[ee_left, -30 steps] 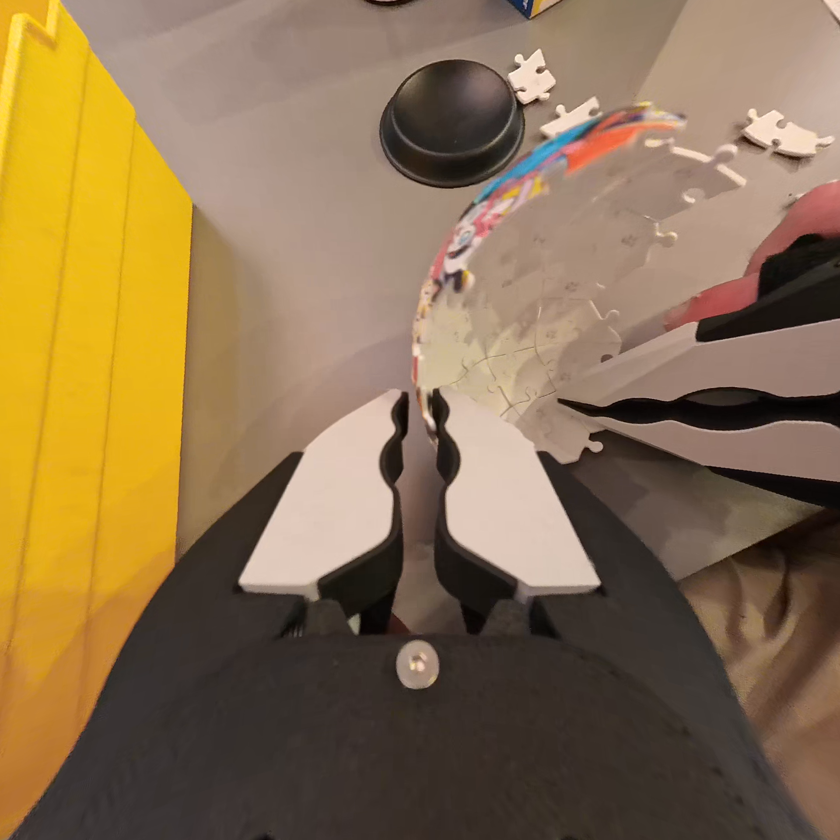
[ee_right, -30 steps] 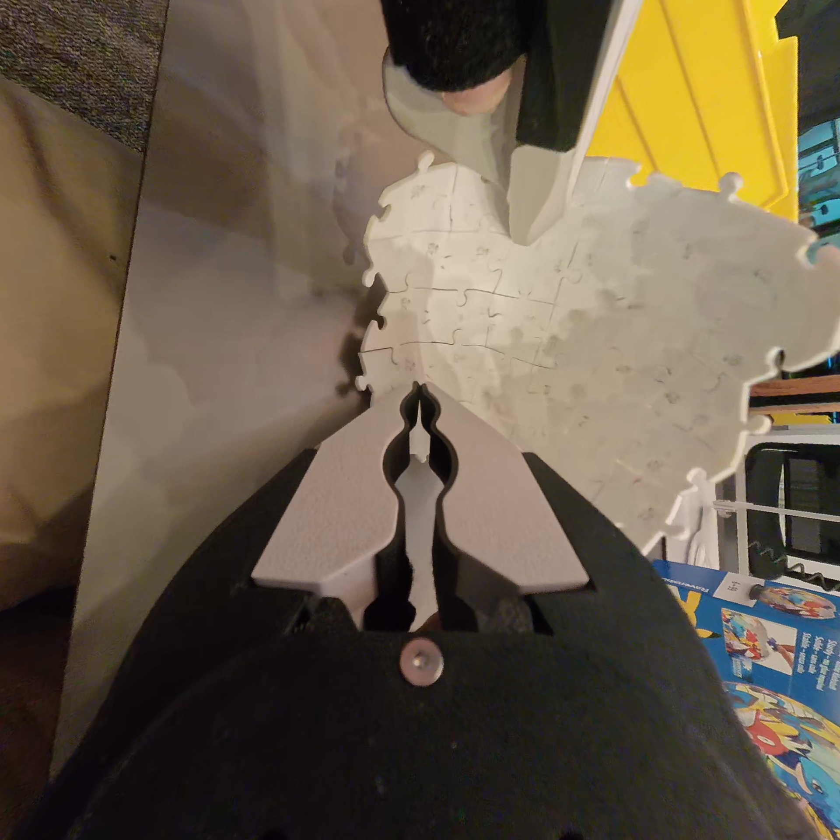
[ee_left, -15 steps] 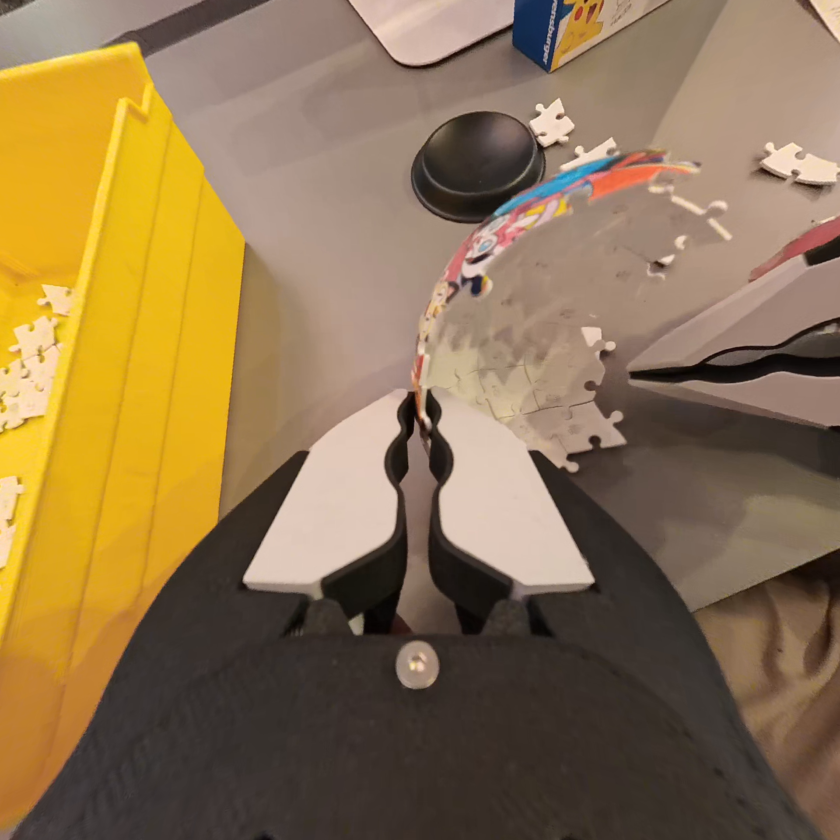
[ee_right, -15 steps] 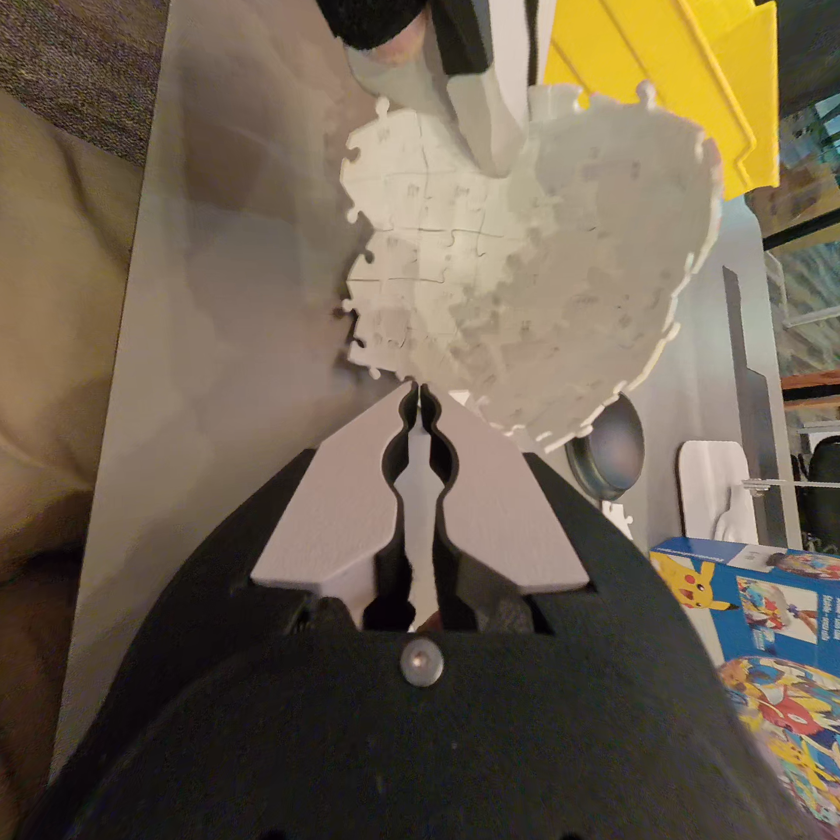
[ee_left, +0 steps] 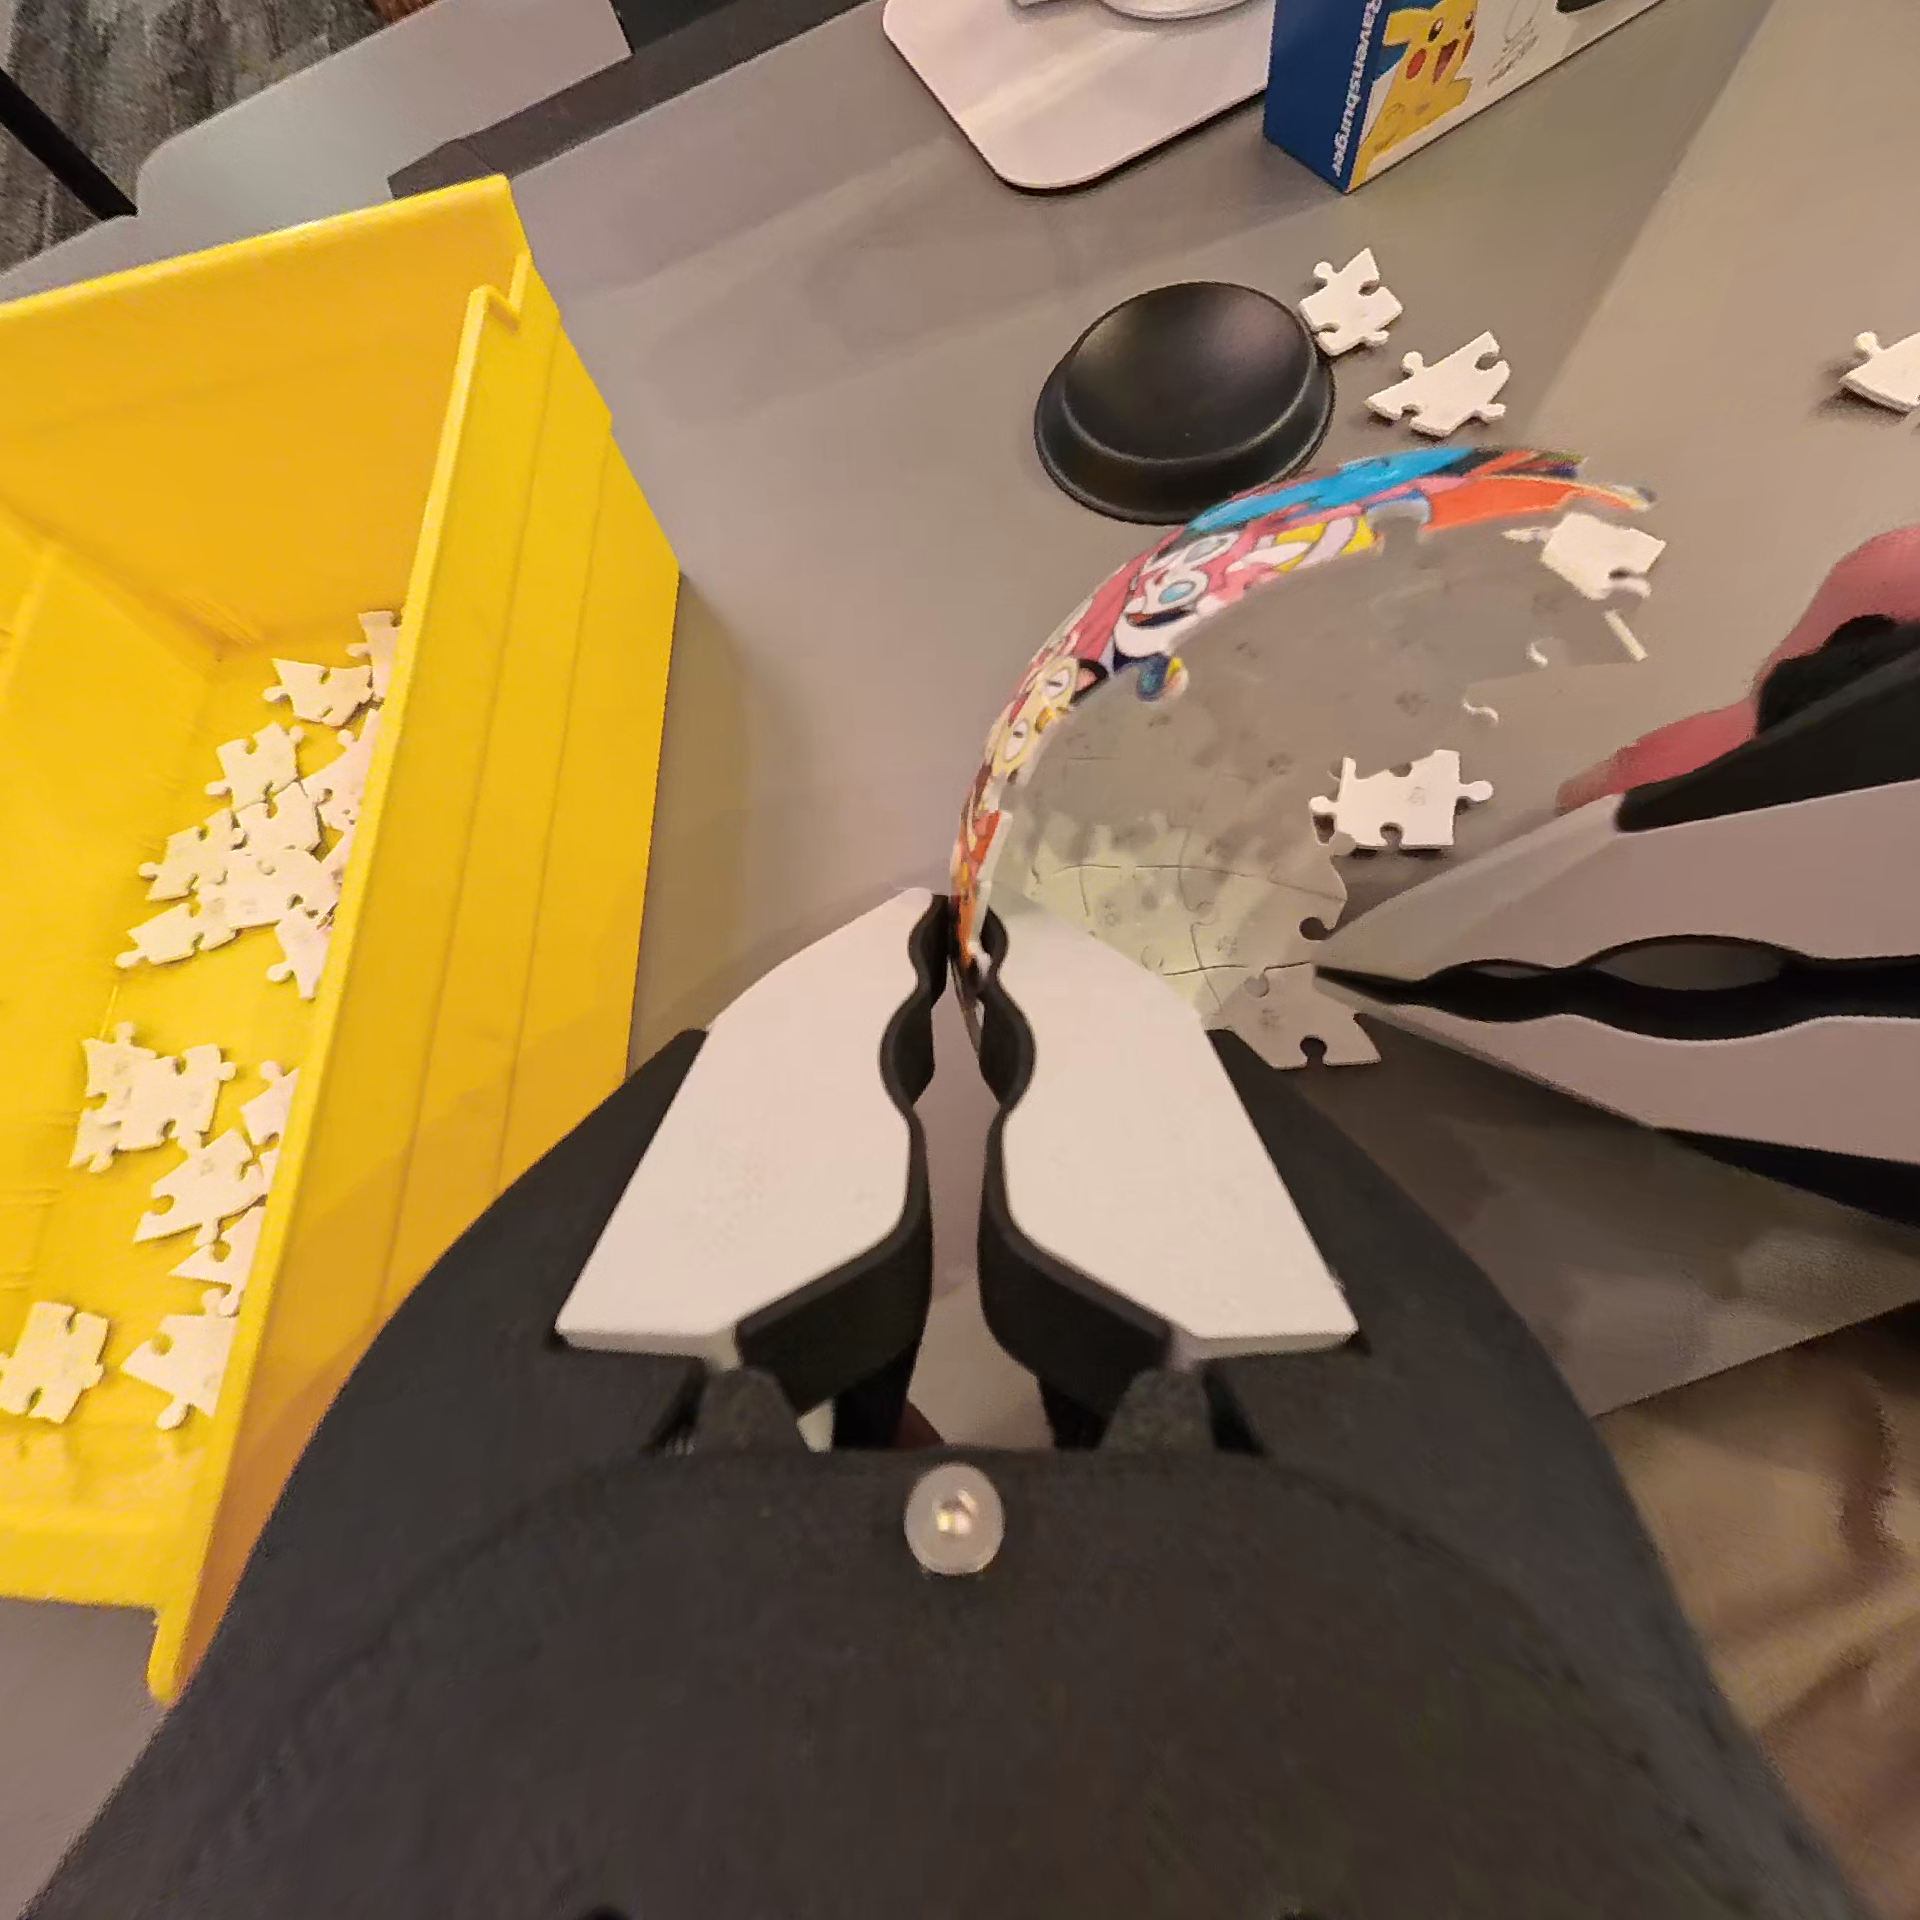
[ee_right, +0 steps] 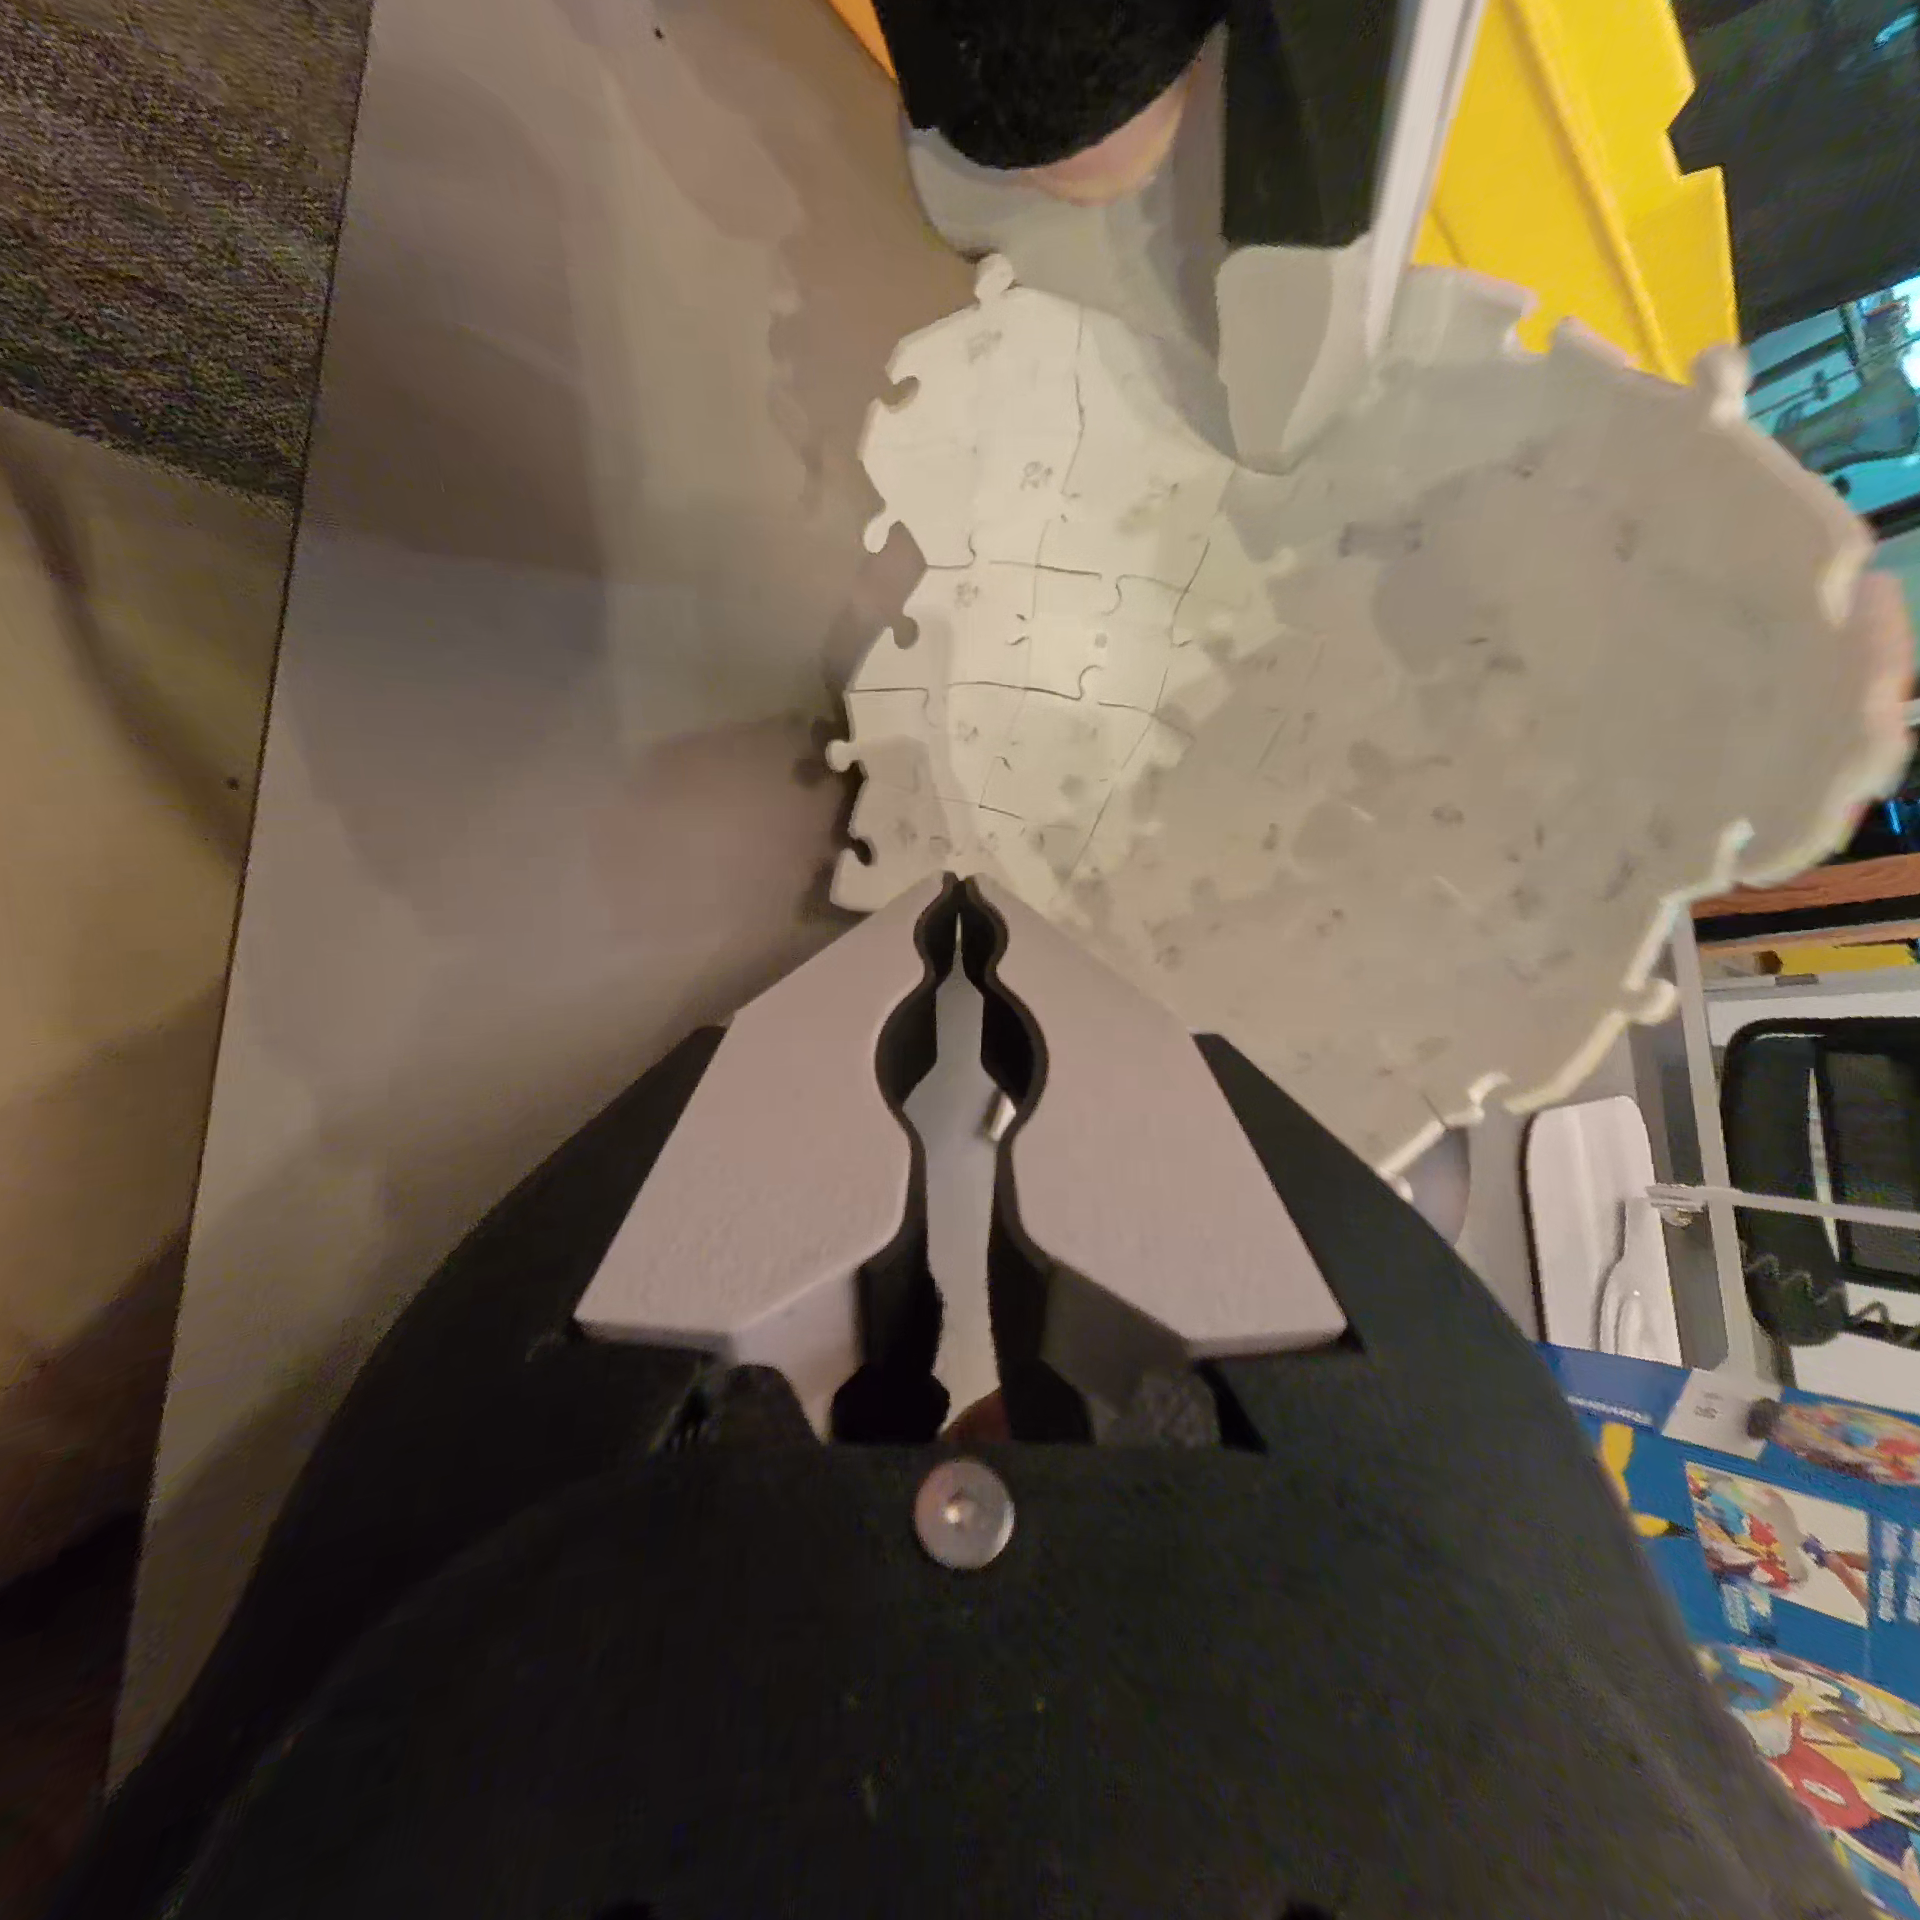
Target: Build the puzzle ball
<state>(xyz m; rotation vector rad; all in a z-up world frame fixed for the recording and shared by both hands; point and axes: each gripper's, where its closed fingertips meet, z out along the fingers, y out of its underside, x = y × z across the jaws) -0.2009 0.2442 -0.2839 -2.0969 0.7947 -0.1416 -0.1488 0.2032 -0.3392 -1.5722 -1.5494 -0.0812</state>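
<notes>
The left gripper (ee_left: 964,935) pinches the lower rim of the half-built puzzle ball (ee_left: 1226,748), held above the grey table (ee_left: 831,499); the right gripper (ee_right: 958,902), tips pressed together, meets the shell's near edge; a yellow bin (ee_left: 499,665) of loose pieces (ee_left: 249,831) stands left; beyond lie a black dome stand (ee_left: 1184,400) and a blue box (ee_left: 1351,94).

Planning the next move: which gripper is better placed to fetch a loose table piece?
Probably the right gripper: the left gripper is clamped on the puzzle shell rim, and a loose piece lies nearer it.
</notes>
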